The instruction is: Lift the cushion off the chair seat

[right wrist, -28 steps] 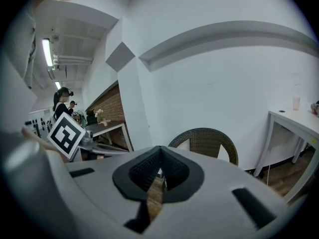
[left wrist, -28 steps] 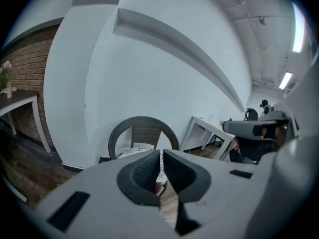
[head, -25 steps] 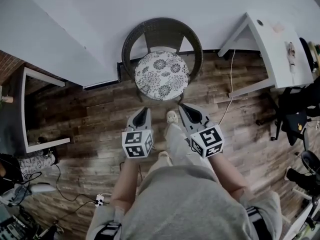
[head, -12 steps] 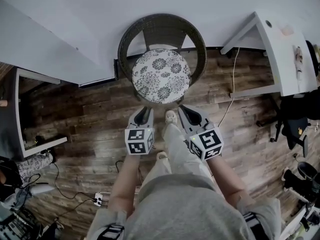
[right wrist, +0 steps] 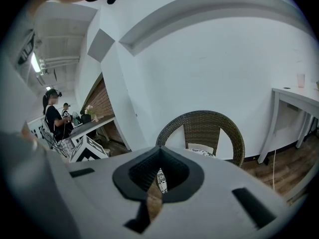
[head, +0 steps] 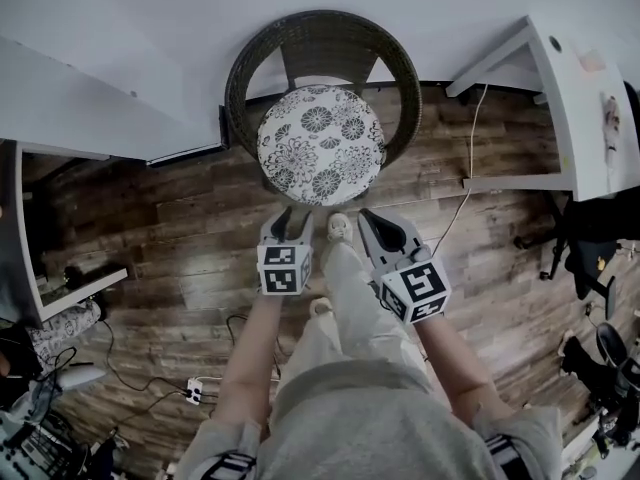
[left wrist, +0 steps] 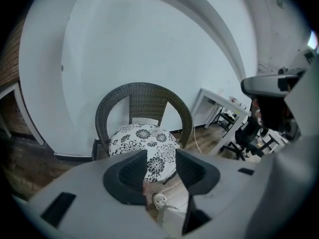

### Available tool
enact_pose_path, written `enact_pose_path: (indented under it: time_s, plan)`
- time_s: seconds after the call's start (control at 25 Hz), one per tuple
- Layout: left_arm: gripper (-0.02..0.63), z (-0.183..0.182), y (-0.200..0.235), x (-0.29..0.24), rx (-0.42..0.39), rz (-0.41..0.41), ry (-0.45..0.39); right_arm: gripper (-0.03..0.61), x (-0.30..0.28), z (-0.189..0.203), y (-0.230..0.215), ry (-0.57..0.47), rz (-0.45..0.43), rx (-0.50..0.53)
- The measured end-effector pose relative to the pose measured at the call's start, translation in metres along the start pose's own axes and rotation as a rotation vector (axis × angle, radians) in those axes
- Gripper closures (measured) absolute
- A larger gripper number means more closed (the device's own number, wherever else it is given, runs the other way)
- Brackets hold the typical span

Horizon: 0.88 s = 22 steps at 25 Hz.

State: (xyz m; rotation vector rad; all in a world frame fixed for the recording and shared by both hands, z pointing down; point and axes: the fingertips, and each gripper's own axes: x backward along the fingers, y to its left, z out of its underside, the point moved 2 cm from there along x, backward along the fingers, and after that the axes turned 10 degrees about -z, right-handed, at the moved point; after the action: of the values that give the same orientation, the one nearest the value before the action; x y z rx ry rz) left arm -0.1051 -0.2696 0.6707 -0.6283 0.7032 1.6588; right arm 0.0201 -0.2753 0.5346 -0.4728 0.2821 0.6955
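Note:
A round cushion (head: 320, 145) with a black-and-white flower print lies on the seat of a dark wicker chair (head: 318, 43) against the white wall. My left gripper (head: 292, 216) hangs just short of the cushion's front edge, to the left. Its jaws have just been opening and stand apart with nothing between them; the left gripper view looks through the gap of the left gripper (left wrist: 161, 154) at the cushion (left wrist: 142, 139). My right gripper (head: 367, 214) is level with it on the right, tips together and empty. The right gripper (right wrist: 159, 149) points at the chair (right wrist: 204, 121).
The person's shoe (head: 340, 228) is on the wooden floor between the grippers. A white desk (head: 580, 98) with a hanging cable (head: 462, 183) stands to the right, a dark office chair (head: 590, 238) beyond it. A white table (head: 60, 293) is at the left. People (right wrist: 52, 114) stand far left.
Both grippers have come down and closer to the chair's front. The left jaws have gone from shut to apart. The right jaws stay together.

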Motion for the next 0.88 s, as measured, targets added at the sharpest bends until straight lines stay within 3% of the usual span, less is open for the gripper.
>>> enact_pose_path:
  time_s: [0.88]
  plan:
    - [0.362,0.086,0.017,-0.137,-0.136,-0.047,0.208,0.575,-0.041,0.054,-0.052,0.089,0.007,-0.088]
